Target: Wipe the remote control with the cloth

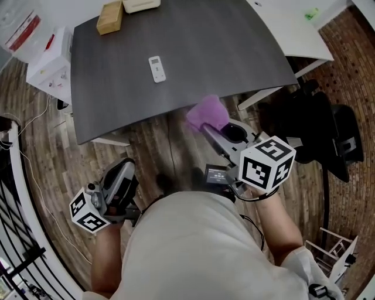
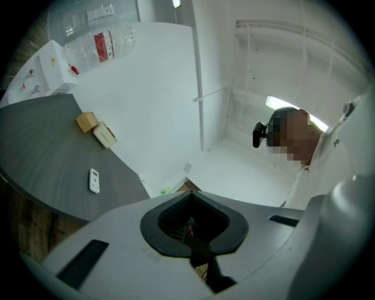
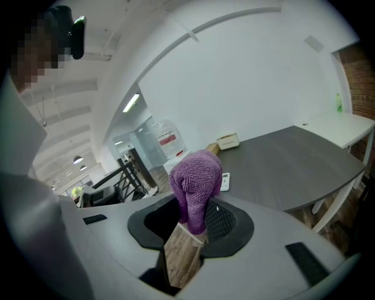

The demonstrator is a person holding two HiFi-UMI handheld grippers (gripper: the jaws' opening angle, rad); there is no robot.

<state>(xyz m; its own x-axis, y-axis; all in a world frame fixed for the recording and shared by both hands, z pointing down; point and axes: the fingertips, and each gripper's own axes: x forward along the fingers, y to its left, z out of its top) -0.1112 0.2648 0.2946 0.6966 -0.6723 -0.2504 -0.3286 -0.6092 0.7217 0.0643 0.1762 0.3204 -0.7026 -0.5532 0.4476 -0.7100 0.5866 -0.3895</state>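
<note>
Our right gripper's (image 3: 196,227) fingers pinch the soft purple cloth (image 3: 196,176), short of the worktop (image 1: 234,47). The light remote control (image 1: 156,68) lying there may slide, so our left gripper (image 2: 191,225), fingers pressed together, should steady its long edges.

Both hand-held grippers (image 1: 128,167) (image 1: 206,128) closed.

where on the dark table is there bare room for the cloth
The table is bare right of the remote to its right edge, and along the near edge in front of the remote. Only the far left corner is crowded, by the wooden block and cream box.
</note>
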